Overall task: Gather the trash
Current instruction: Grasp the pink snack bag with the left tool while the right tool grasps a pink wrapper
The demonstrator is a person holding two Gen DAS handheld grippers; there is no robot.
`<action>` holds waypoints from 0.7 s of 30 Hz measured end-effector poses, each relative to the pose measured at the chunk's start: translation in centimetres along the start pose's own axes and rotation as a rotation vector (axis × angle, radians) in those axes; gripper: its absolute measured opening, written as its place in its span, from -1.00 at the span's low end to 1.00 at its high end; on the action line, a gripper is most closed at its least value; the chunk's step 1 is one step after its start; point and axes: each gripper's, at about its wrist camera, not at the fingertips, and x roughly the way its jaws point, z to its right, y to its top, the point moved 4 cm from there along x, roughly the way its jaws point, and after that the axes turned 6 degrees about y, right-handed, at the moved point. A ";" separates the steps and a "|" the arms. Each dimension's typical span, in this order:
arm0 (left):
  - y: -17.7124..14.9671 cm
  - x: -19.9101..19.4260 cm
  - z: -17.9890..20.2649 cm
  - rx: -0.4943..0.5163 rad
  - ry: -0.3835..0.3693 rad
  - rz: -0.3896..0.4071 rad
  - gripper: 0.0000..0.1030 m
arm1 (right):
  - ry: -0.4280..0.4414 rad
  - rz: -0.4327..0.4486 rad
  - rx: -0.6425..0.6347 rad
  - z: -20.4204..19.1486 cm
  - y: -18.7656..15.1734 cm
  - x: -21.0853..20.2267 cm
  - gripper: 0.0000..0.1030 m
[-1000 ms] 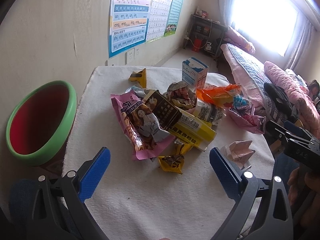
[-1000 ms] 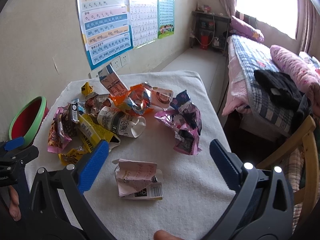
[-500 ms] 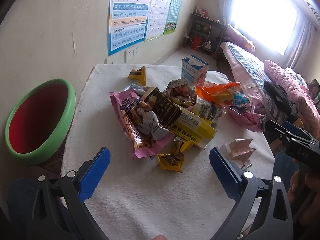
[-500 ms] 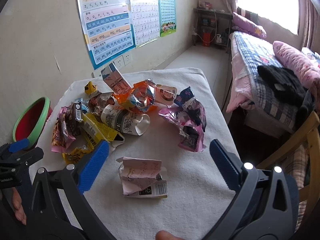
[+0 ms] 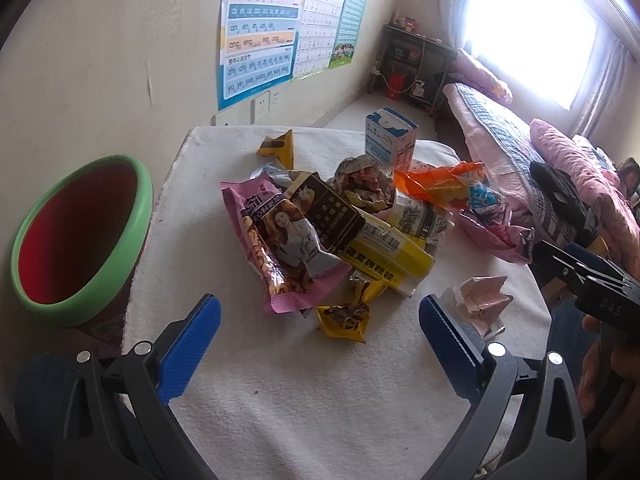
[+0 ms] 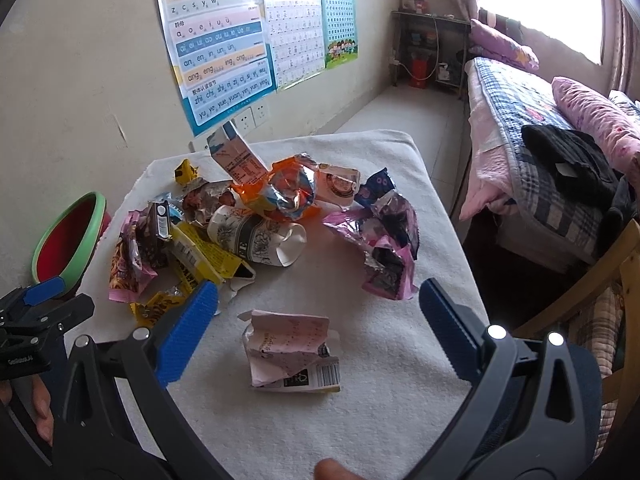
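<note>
In the left wrist view, the left gripper is hovering with jaws spread wide and empty over the white table, just short of the trash pile, and the green-rimmed bin is sitting left of that pile. In the right wrist view, the right gripper is likewise hanging wide open, its blue fingers flanking a crumpled pink carton lying apart on the near side of the trash pile.

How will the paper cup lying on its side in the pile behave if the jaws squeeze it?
The paper cup probably crushes easily: its mouth already looks bent out of round. It is likely light, being thin paper with an empty-looking opening. On its side it may roll if pushed, though the yellow box and wrappers pressed against it should check that.
</note>
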 end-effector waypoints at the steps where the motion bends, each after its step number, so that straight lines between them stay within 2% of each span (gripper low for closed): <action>1: 0.0 0.0 -0.1 -0.007 0.002 -0.001 0.85 | 0.003 -0.006 0.002 0.0 0.0 0.1 0.93; 4: 0.1 0.1 -0.6 -0.036 0.015 -0.012 0.85 | -0.006 -0.010 0.010 0.6 0.2 0.1 0.93; 8: 0.4 0.6 -0.8 -0.056 -0.019 -0.053 0.85 | -0.037 0.011 0.043 2.1 1.0 -0.5 0.93; 13: 1.5 1.6 -0.3 -0.059 -0.042 -0.075 0.85 | -0.071 -0.027 0.050 3.9 1.4 0.2 0.93; 17: 2.3 3.3 -0.4 -0.061 -0.013 -0.122 0.84 | -0.065 -0.055 0.039 4.7 1.8 1.1 0.93; 21: 2.6 5.0 -1.4 -0.122 -0.022 -0.167 0.84 | -0.037 -0.084 0.030 5.4 2.1 2.5 0.93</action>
